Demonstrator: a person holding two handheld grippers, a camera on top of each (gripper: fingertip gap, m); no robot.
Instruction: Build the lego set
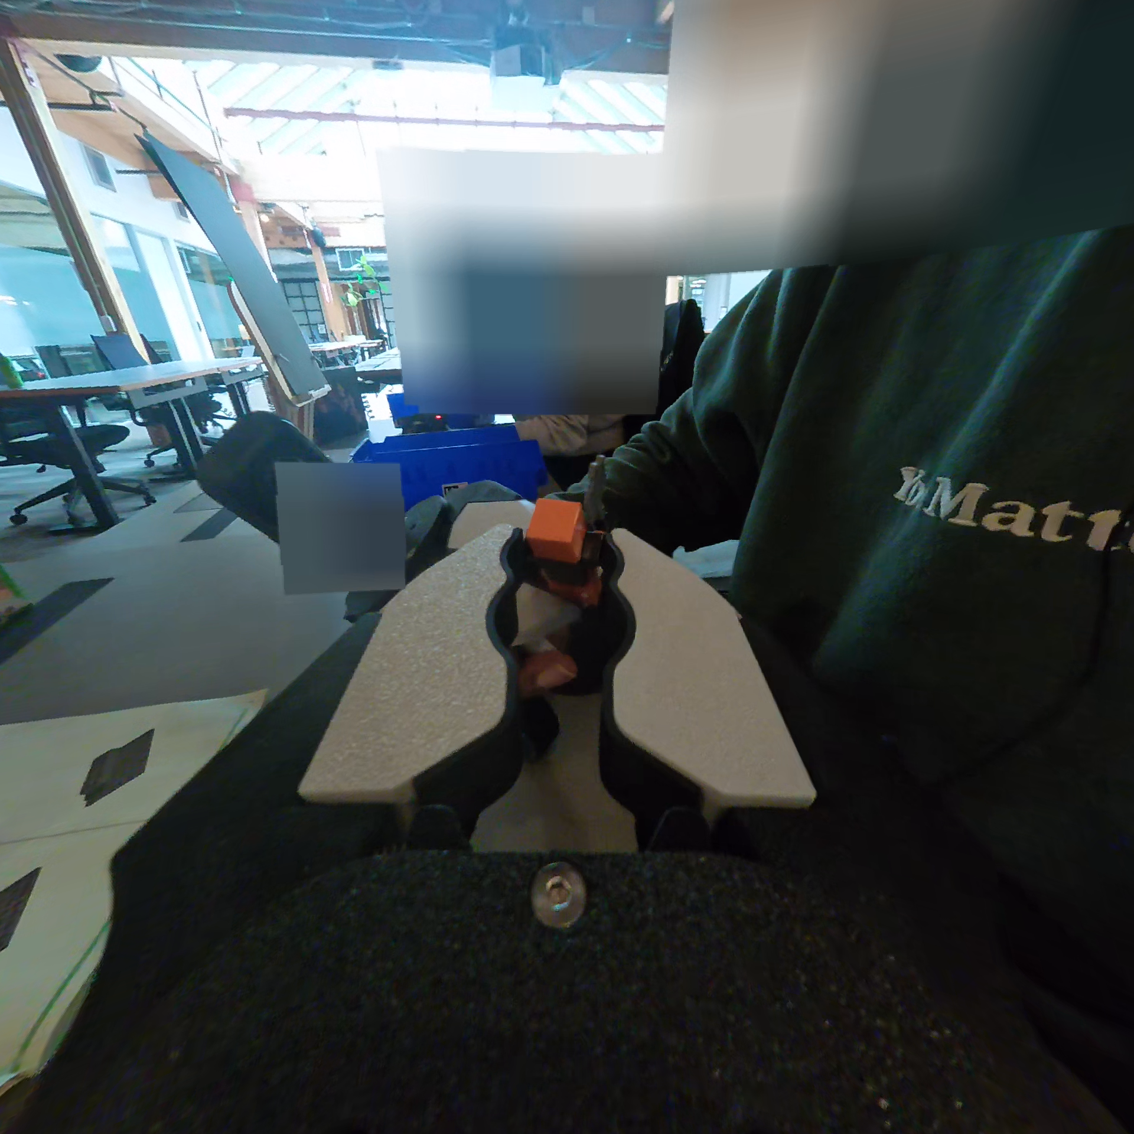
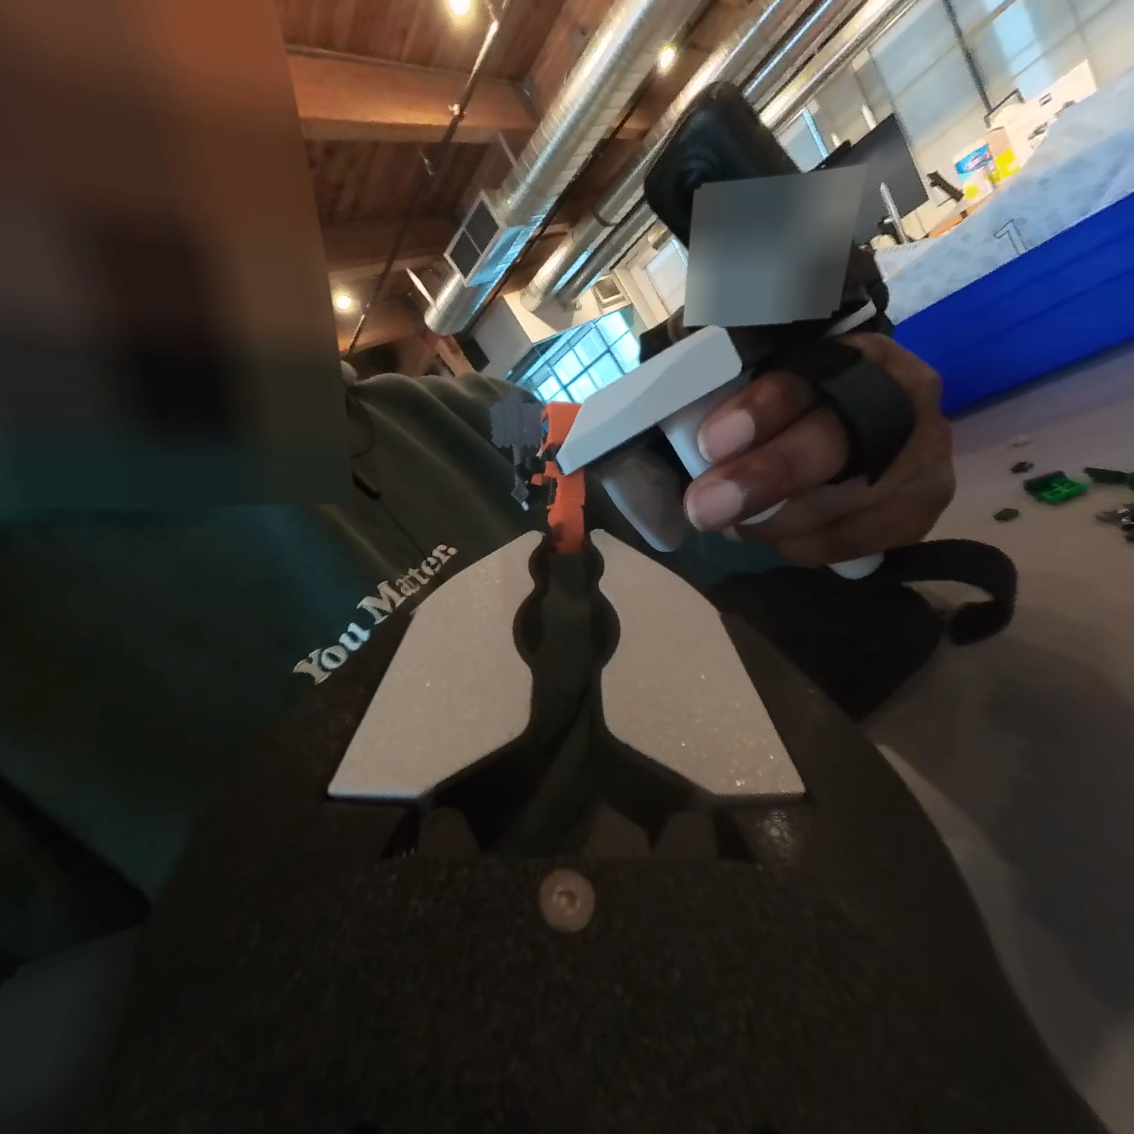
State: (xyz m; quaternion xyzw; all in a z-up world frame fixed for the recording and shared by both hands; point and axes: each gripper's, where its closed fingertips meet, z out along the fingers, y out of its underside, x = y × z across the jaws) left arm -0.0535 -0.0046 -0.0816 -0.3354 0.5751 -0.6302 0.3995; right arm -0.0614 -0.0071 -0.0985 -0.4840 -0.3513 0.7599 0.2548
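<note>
Fingers of both tools clamp one small orange-and-black lego assembly (image 1: 555,546) held up in the air: left gripper (image 1: 561,552) from one side, right gripper (image 2: 567,540) from below. Squeezing straight, without twisting, should seat the pieces.

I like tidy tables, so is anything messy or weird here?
A little. Loose green lego pieces lie scattered on the table, off to the side. The orange and black lego build is up in the air, pinched by both the left gripper and the right gripper. Nothing looks broken.
</note>
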